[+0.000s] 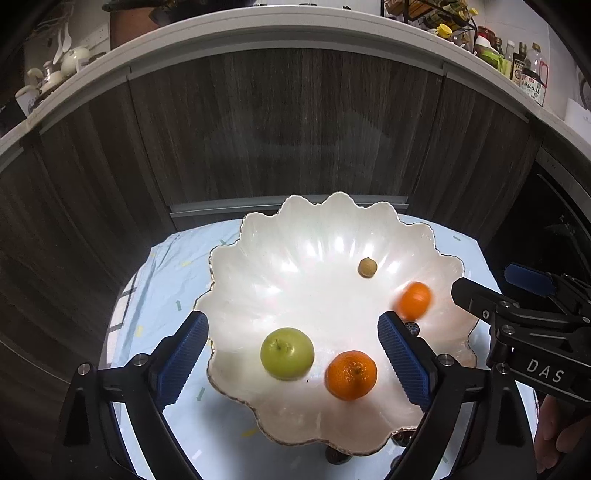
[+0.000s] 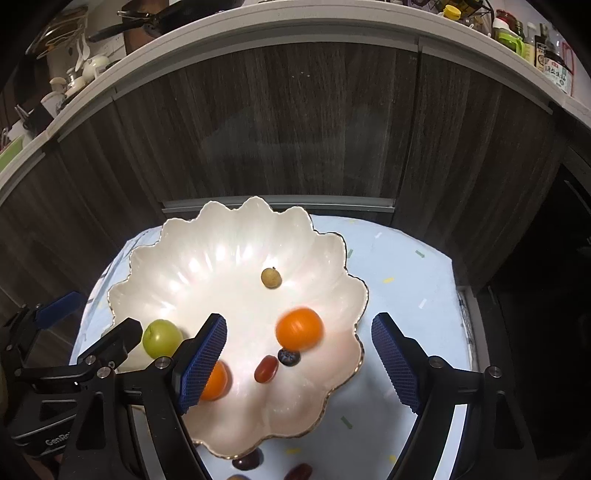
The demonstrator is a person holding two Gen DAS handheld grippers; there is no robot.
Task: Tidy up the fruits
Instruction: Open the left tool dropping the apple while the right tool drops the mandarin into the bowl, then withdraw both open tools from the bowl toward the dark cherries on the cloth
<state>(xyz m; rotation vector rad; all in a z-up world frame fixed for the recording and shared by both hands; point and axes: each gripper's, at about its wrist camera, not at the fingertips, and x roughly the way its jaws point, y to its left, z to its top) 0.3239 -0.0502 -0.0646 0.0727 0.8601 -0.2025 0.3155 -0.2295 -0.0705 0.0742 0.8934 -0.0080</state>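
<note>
On the right gripper (image 2: 299, 354), spread wide and empty like the left gripper (image 1: 293, 354), "DAS" is readable, while the scalloped white bowl (image 2: 177, 266) on the table (image 2: 406, 280) holds a green apple (image 1: 287, 353), two oranges (image 1: 351, 374), a blueberry (image 2: 289, 356) and a longan (image 2: 271, 277).

Strong overhead light is flooding the pearly white scalloped bowl (image 1: 332, 236) between and ahead of the spread jaws, and streaks of glare are blooming across its glossy ribbed wall (image 2: 221, 254) in both views. The small round orange fruit (image 1: 413, 301) just ahead of the left gripper's right-hand jaw is smearing with motion blur; in the right wrist view it (image 2: 299, 328) is blurring likewise between the jaws. The dark wood-grain cabinet front (image 1: 280, 125) beyond the jaws is sitting dim. Fisheye distortion is bending the pale countertop edge (image 2: 332, 22) into an arc, and the corners are darkening to black.
</note>
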